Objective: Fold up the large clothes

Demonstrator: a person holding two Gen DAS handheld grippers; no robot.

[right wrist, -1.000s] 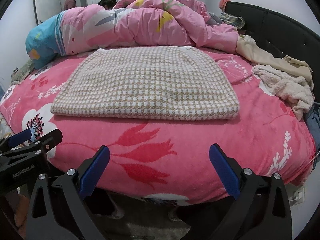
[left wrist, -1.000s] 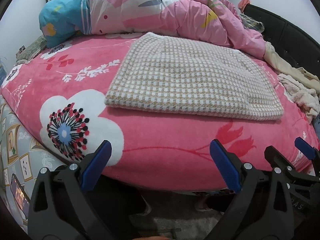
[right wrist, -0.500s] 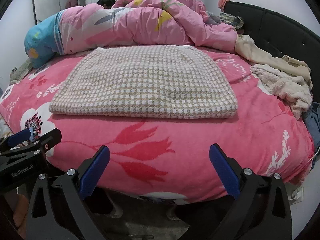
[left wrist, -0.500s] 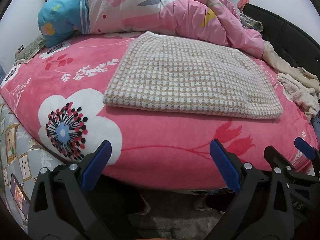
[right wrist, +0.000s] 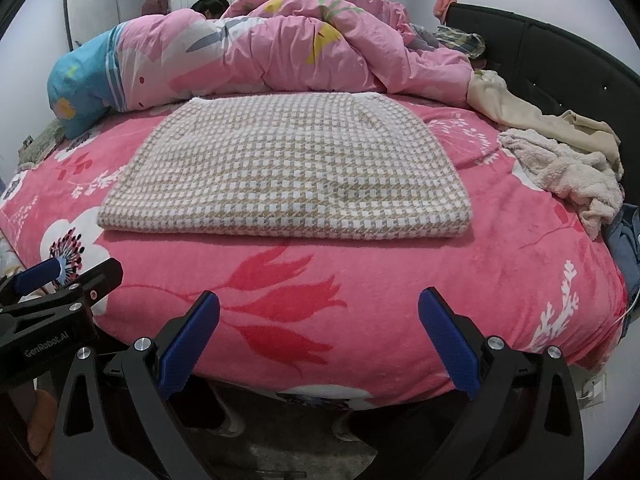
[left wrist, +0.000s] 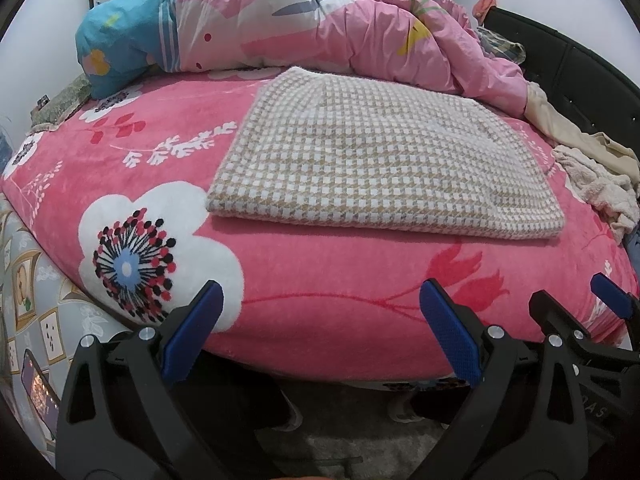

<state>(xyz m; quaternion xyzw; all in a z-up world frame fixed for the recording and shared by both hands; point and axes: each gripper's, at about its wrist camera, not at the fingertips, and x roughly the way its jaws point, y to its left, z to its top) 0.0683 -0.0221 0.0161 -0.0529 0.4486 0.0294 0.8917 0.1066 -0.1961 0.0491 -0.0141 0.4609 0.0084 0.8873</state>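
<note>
A: Where does the garment lie?
B: The beige-and-white houndstooth knitted garment lies folded flat as a rectangle in the centre of both frames, on the pink floral plush bed cover. Its near edge runs parallel to the bed's front edge, well apart from both claws.
A: State of the left claw?
B: Lower centre of the left wrist view, blue pads wide apart, holding nothing, over the bed's front edge.
A: The right claw?
B: Same: spread apart, empty, lower centre of its own view.
A: Surroundings?
B: A rumpled pink-and-blue printed quilt is heaped across the top behind the garment. A cream fleece garment pile sits at right, beside the black padded headboard.
</note>
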